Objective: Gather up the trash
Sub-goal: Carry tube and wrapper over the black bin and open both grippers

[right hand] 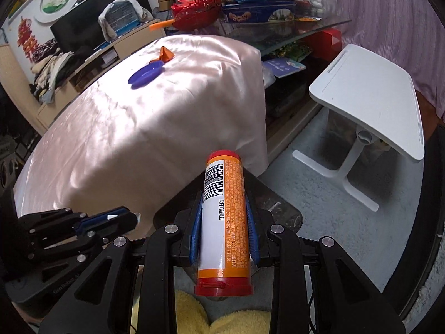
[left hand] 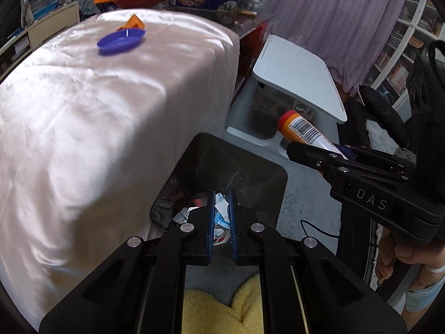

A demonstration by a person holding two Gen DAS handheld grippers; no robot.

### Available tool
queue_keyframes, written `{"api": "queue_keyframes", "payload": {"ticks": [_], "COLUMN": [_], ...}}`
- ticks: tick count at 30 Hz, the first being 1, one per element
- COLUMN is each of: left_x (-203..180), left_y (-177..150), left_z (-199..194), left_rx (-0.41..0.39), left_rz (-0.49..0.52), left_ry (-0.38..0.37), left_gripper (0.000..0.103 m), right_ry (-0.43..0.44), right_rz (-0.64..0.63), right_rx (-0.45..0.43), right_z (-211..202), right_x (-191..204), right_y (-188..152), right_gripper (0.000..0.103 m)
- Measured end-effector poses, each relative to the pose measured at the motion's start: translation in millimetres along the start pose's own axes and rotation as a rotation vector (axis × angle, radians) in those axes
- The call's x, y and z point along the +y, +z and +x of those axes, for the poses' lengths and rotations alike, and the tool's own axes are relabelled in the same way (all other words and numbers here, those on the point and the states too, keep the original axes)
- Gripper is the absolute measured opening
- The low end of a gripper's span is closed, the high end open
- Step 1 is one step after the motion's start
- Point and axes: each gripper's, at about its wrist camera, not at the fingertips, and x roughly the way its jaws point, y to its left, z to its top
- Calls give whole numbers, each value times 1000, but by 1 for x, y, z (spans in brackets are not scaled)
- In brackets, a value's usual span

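1. The orange-and-white tube (right hand: 224, 217), red-capped at both ends and printed with a barcode, lies lengthwise between the blue-padded fingers (right hand: 196, 228) of the right gripper (right hand: 224, 233), which are closed against its sides; its far cap points forward and slightly up.
2. In the left wrist view the same tube (left hand: 303, 130) juts up and to the left out of the right gripper (left hand: 319, 153), held in the air just beyond the far right corner of the black trash bin (left hand: 222, 178).
3. The left gripper (left hand: 222, 217) hangs directly over the bin's mouth, its fingers (left hand: 210, 222) drawn close with only a narrow gap between the pads and nothing gripped; crumpled paper scraps (left hand: 219, 211) lie inside the bin below.
4. From the right wrist view the left gripper (right hand: 111, 218) sits low at the left, beside the bin (right hand: 281, 208).
5. The desk (left hand: 97, 125), draped in pale pink satin cloth, rises immediately left of the bin, its hanging cloth close to the bin's left edge.
6. On the desk's far end lie a blue dish (left hand: 121, 41) and an orange wrapper (left hand: 133, 22) touching its far rim.
7. A small white side table (left hand: 297, 75) stands to the right beyond the bin, with grey carpet (left hand: 311, 194) open between them.
8. A yellow towel (left hand: 222, 311) lies under the left gripper, near the bottom edge.
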Motion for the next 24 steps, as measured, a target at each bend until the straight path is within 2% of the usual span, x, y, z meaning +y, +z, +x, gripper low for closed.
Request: {"api": "queue_keyframes", "payload": {"ticks": [7,13,16,17,18,19,21,24], "left_x": [2,0,1,1,1,0,3,5], "left_y": [-8,-8,-6,-5,-4,-3,-3,-2], "left_z": [53,83,87,85,84,81,71,48], "left_rx": [92,142,150,147,142,134,113,71], "left_rz": [-21,-21,-22,-20,-17,-12,-7,3], "left_ry": [3,-6,2,10,18,26,35,50], "left_gripper": [8,9,23,35,44,48,60,72], "right_ry": [68,67,53,49,42,34,24,5], "right_rz": [48,70,63,60,58,57,59,67], "right_rx": [74,111,119,120,118,112,91,46], "right_z": [42,65,70,71,71,70,65,49], "right_x": [-21,-31,-31,-30,-30,-30,-32,-34], "right_y": [-16,-15,-10,-8,-6,-4,-1,7], "right_gripper": [29,29,34,38,48,55,60,67]}}
